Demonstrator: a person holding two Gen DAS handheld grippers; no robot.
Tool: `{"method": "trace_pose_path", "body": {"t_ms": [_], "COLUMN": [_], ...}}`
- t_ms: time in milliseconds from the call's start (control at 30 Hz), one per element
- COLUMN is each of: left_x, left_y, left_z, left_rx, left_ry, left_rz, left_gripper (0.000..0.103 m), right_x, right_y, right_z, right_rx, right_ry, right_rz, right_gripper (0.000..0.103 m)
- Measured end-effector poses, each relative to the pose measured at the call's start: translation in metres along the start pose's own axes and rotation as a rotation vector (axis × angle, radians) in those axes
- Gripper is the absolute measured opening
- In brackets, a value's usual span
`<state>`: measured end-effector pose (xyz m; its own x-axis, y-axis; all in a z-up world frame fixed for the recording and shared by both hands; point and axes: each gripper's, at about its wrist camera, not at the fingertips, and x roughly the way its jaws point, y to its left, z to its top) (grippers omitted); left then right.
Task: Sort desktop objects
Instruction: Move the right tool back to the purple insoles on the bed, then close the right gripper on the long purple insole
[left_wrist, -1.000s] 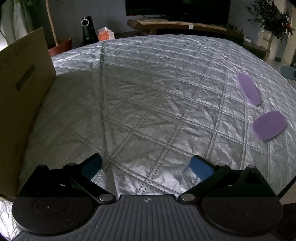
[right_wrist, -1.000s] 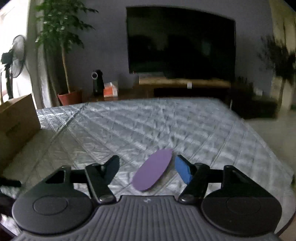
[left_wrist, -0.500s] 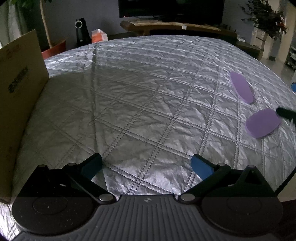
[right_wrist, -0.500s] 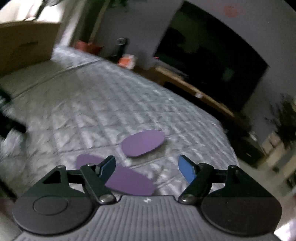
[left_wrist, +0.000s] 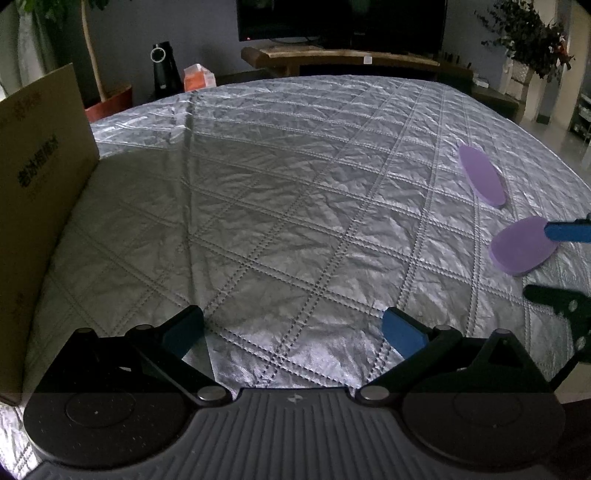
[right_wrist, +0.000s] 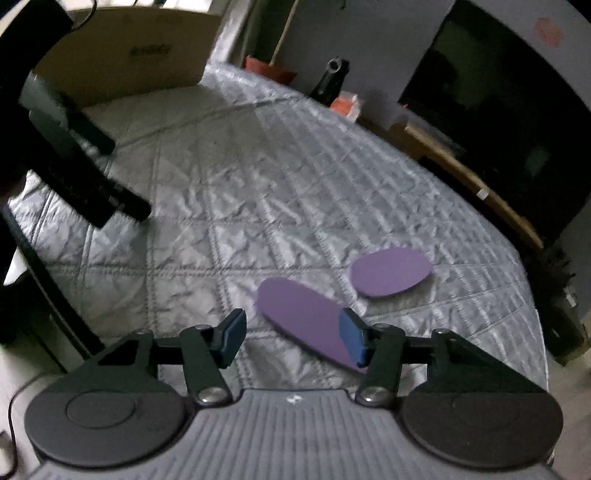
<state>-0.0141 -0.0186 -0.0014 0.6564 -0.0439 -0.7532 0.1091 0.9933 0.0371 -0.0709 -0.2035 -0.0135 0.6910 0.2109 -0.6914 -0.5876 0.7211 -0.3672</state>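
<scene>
**Right gripper closing over near purple insole, left gripper idle and wide**

Left wrist view: left gripper (left_wrist: 293, 330) at 6 o'clock, jaws spread wide, nothing between the blue pads (left_wrist: 402, 334), hanging over bare silver quilted cover (left_wrist: 258, 206). Cardboard box (left_wrist: 40, 177) stands at 9 o'clock on the cover's edge. Two purple insoles out at 3 o'clock: far insole (left_wrist: 482, 175) lying flat, slim, about 2 o'clock; near insole (left_wrist: 522, 245) at 3 o'clock, just below it, apart from it. Right gripper's blue pad (left_wrist: 567, 230) comes in from the frame edge at 3 o'clock and overlaps the near insole's right end; its other black finger (left_wrist: 554, 299) sits lower, about 4 o'clock, off the insole. Background at 12 o'clock: TV (left_wrist: 340, 18), wooden bench (left_wrist: 351, 59), black speaker (left_wrist: 166, 66), orange box (left_wrist: 198, 76), potted plant (left_wrist: 107, 99) at 11.

Right wrist view: frame is rolled and a bit blurred. Right gripper (right_wrist: 291, 334) at 6 o'clock, jaws closing, not yet clamped. Near insole (right_wrist: 306, 317) lies between the pads, its long end passing behind the right-hand pad; left-hand pad shows a gap of cover before the insole edge. Cannot tell if the right-hand pad actually touches it. Far insole (right_wrist: 391, 271) at 2 o'clock from the gripper, flat, just beyond the near one, not touching. Left gripper (right_wrist: 74, 173) is the dark shape at 9–10 o'clock. Cardboard box (right_wrist: 125, 55) at 11.
</scene>
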Motion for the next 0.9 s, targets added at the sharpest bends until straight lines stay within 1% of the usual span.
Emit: {"method": "trace_pose_path", "body": {"t_ms": [133, 167, 200, 233, 267, 333, 367, 400, 533, 600, 667, 733, 767, 833, 900], "left_x": [0.000, 0.001, 0.001, 0.000, 0.000, 0.000, 0.000, 0.000, -0.001, -0.001, -0.001, -0.001, 0.000, -0.001, -0.001], "left_y": [0.000, 0.000, 0.000, 0.000, 0.000, -0.001, -0.001, -0.001, 0.000, 0.000, 0.000, 0.000, 0.000, 0.000, 0.000], "left_z": [0.000, 0.000, 0.000, 0.000, 0.000, 0.000, -0.001, -0.001, -0.002, -0.002, -0.002, -0.002, -0.002, -0.002, -0.002], "left_rx": [0.000, 0.000, 0.000, 0.000, 0.000, 0.001, 0.001, 0.001, 0.003, 0.003, 0.003, 0.003, 0.003, 0.003, 0.004], "left_ry": [0.000, 0.000, -0.001, -0.001, -0.002, -0.003, -0.004, -0.005, -0.010, -0.012, -0.014, -0.014, -0.014, -0.014, -0.014], "left_rz": [0.001, 0.001, 0.002, 0.001, 0.001, 0.001, 0.001, 0.001, 0.001, 0.000, 0.000, -0.001, -0.001, -0.002, -0.002], "left_gripper": [0.103, 0.103, 0.103, 0.103, 0.103, 0.103, 0.103, 0.103, 0.103, 0.103, 0.103, 0.103, 0.103, 0.103, 0.103], "right_x": [0.003, 0.003, 0.004, 0.005, 0.005, 0.009, 0.010, 0.011, 0.016, 0.019, 0.022, 0.022, 0.022, 0.019, 0.015], "right_y": [0.002, 0.001, 0.001, 0.000, -0.001, -0.005, -0.006, -0.007, -0.007, -0.007, -0.008, -0.008, -0.009, -0.016, -0.023], "right_z": [0.000, 0.000, 0.000, 0.000, -0.001, 0.002, 0.003, 0.004, 0.008, 0.011, 0.014, 0.016, 0.016, 0.016, 0.013], "right_rx": [-0.001, 0.004, 0.008, 0.015, 0.024, 0.050, 0.063, 0.074, 0.085, 0.091, 0.093, 0.100, 0.100, 0.127, 0.171], "right_ry": [0.001, 0.002, 0.002, 0.003, 0.003, 0.011, 0.016, 0.020, 0.022, 0.022, 0.020, 0.012, 0.007, -0.009, -0.023], "right_rz": [-0.001, -0.004, -0.007, -0.008, -0.007, 0.003, 0.011, 0.020, 0.024, 0.020, 0.017, 0.018, 0.007, -0.014, -0.024], "right_gripper": [0.052, 0.054, 0.058, 0.060, 0.058, 0.049, 0.036, 0.028, 0.026, 0.020, 0.018, 0.018, 0.020, 0.026, 0.035]}}
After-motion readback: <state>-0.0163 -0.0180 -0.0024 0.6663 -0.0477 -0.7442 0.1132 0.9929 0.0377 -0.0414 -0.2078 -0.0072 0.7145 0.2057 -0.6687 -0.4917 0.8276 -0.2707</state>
